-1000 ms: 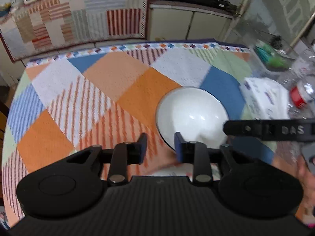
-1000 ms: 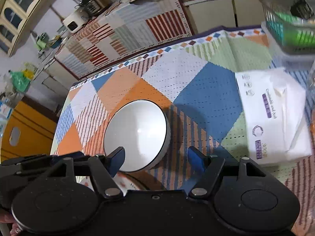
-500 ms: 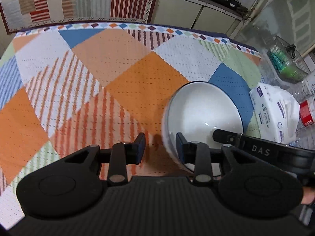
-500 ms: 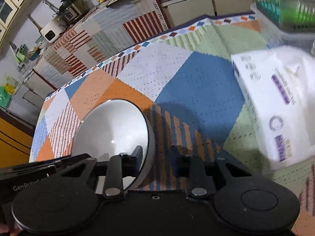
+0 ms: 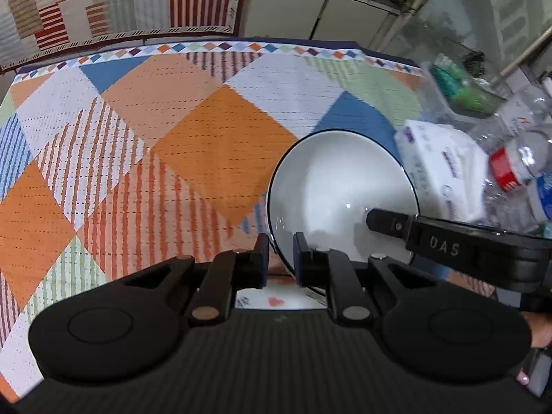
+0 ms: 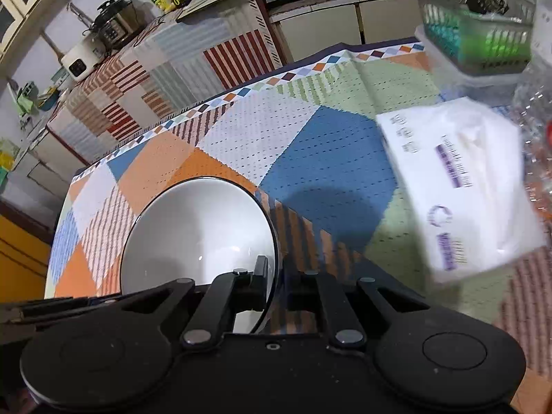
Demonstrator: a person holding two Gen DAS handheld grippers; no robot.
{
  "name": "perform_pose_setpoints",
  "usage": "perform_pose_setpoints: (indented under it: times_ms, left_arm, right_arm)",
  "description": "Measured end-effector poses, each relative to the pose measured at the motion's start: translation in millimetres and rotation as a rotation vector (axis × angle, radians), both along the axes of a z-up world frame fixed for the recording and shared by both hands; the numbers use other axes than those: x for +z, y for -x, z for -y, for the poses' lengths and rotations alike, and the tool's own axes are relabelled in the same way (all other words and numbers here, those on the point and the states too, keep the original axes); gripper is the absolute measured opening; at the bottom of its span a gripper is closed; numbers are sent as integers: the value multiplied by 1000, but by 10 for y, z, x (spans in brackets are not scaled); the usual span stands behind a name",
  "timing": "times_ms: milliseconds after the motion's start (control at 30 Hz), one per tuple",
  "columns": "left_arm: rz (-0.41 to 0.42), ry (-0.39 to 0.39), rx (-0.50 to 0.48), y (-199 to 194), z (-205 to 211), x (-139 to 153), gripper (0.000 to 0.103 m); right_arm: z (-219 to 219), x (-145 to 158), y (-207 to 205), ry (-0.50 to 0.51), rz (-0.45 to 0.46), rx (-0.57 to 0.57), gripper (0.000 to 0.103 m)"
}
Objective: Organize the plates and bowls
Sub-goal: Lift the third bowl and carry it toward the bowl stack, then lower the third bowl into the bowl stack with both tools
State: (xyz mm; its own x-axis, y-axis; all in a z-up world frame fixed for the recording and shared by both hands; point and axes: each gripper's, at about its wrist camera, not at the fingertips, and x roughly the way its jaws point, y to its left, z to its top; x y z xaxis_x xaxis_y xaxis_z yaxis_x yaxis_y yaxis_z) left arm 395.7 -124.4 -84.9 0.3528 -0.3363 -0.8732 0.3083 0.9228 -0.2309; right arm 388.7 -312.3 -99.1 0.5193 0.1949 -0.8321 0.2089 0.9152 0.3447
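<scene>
A second ago the glossy white ceramic bowl with a thin dark rim (image 5: 339,189) sat flat on the counter (image 5: 207,138) with both claws apart. Now it is tipped up on edge, raised off the cloth, and both claws have closed onto its rim.

The left claw (image 5: 280,258) is clamped on the bowl's near left rim, at about 7 o'clock on the bowl. The right claw (image 6: 276,277) grips the rim from the opposite side, one finger inside the bowl and one outside; in the left view its black arm crosses the bowl at 4 o'clock.

The counter is covered by a patchwork cloth of orange, blue, white and green diamonds, some striped. At 3 o'clock from the bowl lies a white soft tissue pack with purple print (image 6: 459,186). Beyond it, towards 1 o'clock, stands a clear plastic box with green contents (image 6: 479,45), with clear plastic bottles (image 5: 517,169) beside the pack.

At 12 o'clock, past the counter's edge, are cream cabinet doors (image 5: 310,17) and a second surface draped in striped patchwork (image 6: 165,69).
</scene>
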Motion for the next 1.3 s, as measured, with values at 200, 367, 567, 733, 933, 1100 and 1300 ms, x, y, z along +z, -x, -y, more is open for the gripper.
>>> perform_pose_setpoints:
  times_ms: [200, 367, 567, 733, 933, 1100, 1300]
  left_arm:
    - [28, -18, -67, 286, 170, 322, 13]
    - [17, -12, -108, 533, 247, 534, 13]
    - [-45, -3, -107, 865, 239, 743, 13]
    - [-52, 18, -119, 1184, 135, 940, 14]
    - [-65, 49, -145, 1564, -33, 1142, 14]
    - [-61, 88, -144, 1898, -203, 1284, 14]
    - [-80, 80, -155, 2251, -379, 1358, 14]
  right_arm:
    - [132, 241, 257, 21, -44, 27, 13]
    - [228, 487, 500, 38, -59, 48, 13]
    - [281, 779, 839, 39, -50, 78, 13]
    - [240, 934, 1147, 44, -54, 120, 13]
    - [223, 1106, 1519, -10, -52, 153, 13]
    - [150, 1217, 1837, -26, -64, 193, 13]
    - [36, 1278, 2171, -71, -92, 226, 13]
